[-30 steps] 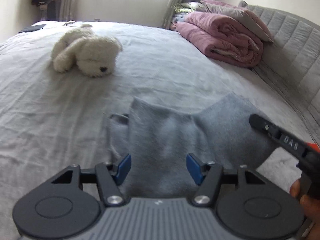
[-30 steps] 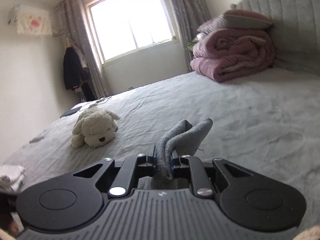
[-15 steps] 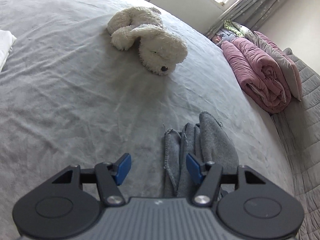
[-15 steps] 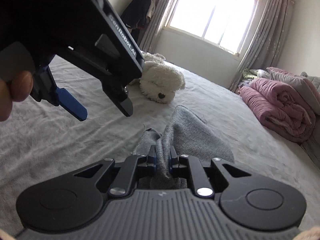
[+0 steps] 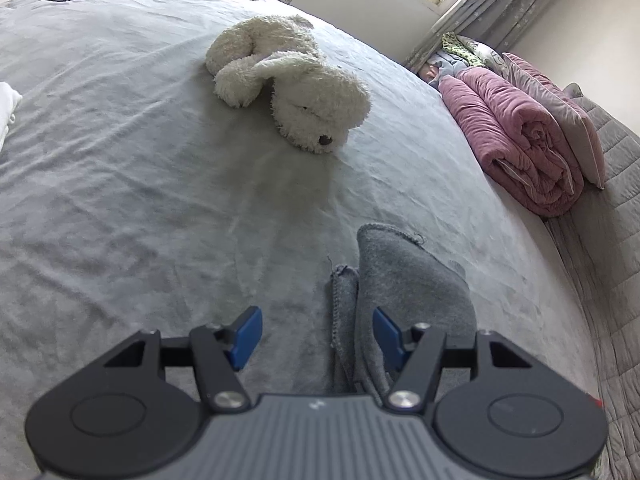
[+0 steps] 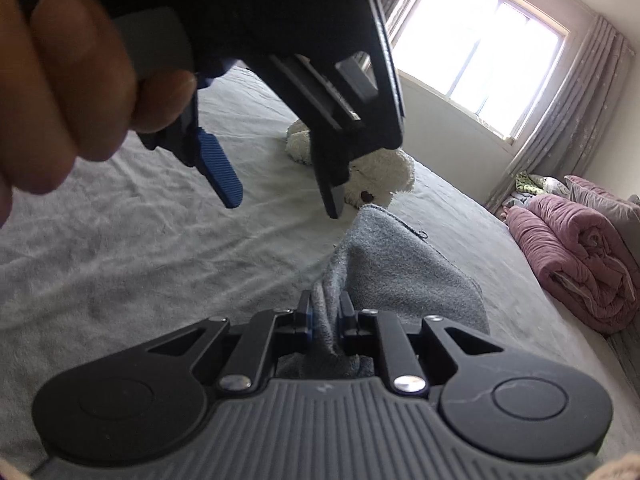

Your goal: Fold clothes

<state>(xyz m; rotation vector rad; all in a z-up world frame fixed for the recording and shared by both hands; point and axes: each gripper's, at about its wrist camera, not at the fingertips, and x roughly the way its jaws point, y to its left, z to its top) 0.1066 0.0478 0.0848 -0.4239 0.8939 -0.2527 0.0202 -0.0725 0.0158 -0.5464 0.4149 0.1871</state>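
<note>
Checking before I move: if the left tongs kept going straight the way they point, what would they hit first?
Probably the grey bedsheet just ahead; the left tongs are open, the grey garment by the right pad.

The left gripper (image 5: 316, 332) has a matte black body with a ribbed grey centre, round discs at 7 and 5 o'clock, silver screws on angular black links, and ridged blue pads (image 6: 219, 172). The right gripper (image 6: 325, 316) is built alike. A bare hand (image 6: 68, 92) wears nothing visible.
</note>
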